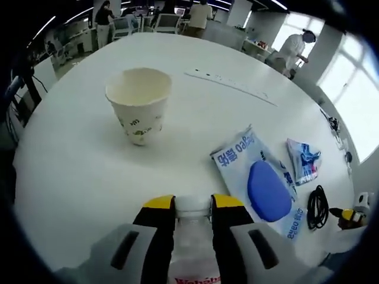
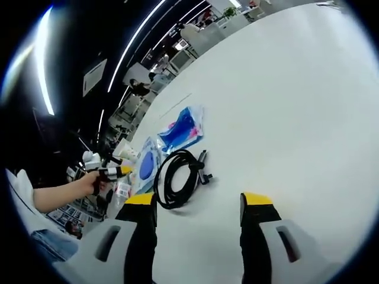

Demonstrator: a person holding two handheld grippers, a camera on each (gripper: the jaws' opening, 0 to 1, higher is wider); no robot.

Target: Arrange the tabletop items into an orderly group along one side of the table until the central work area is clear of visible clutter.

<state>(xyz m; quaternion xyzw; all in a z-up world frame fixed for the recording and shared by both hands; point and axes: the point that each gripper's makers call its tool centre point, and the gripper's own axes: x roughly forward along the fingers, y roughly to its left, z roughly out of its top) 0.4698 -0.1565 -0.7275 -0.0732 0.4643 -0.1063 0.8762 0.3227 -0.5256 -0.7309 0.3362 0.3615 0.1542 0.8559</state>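
Two grippers — left gripper (image 1: 193,204) clamped on a bottle (image 1: 192,248), right gripper (image 2: 199,200) agape above a cable (image 2: 177,177).

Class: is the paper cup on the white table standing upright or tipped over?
Upright. The paper cup stands on its narrow base on the table, open rim facing up.

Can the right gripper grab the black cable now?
Probably yes. The right gripper is open, and the coiled black cable lies on the white table just ahead of its left jaw, nothing between them.
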